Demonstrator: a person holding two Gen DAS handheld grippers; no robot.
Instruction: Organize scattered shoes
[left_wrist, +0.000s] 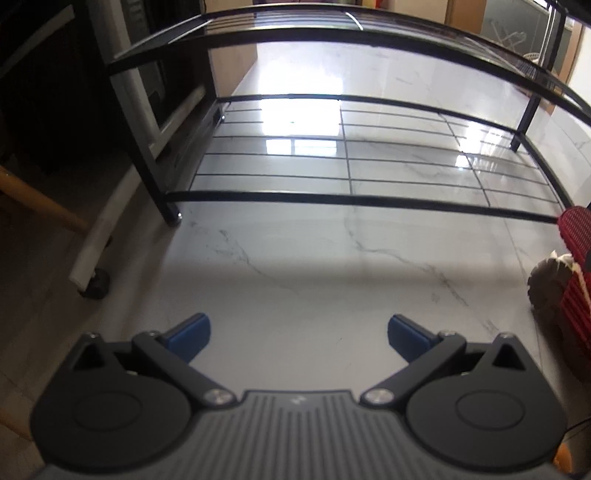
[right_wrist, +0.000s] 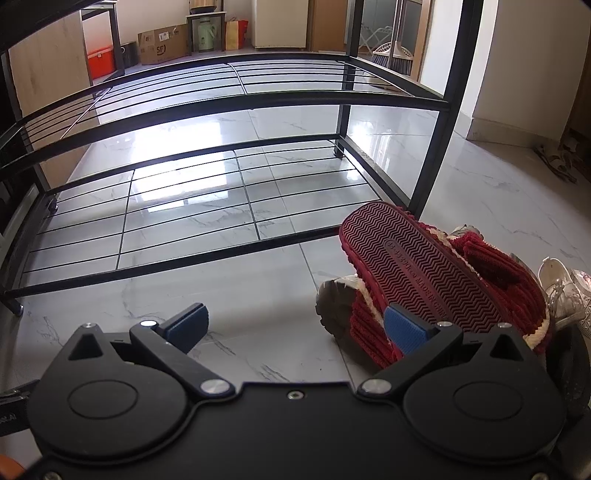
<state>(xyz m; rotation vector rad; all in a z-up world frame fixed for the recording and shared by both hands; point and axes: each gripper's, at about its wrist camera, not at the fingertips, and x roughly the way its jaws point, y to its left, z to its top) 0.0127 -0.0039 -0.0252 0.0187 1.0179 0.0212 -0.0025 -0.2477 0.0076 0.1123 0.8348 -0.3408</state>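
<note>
Both grippers hover over the marble floor (right_wrist: 258, 280) before the black wire shoe rack (right_wrist: 229, 99), whose shelves are bare. The left gripper (left_wrist: 298, 338) and right gripper (right_wrist: 293, 328) both have their fingers spread, grasping nothing. A red slipper (right_wrist: 424, 273) lies sole-up by the rack's front right leg, atop pale shoes (right_wrist: 565, 295).

Left gripper (left_wrist: 298, 338) spread wide over marble floor (left_wrist: 295, 266), facing black rack (left_wrist: 332, 199); red slipper (left_wrist: 576, 266), perhaps, at right edge

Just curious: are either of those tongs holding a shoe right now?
No. The left tongs and right tongs are both open and empty; the red slipper lies sole-up beside the right tongs.
</note>
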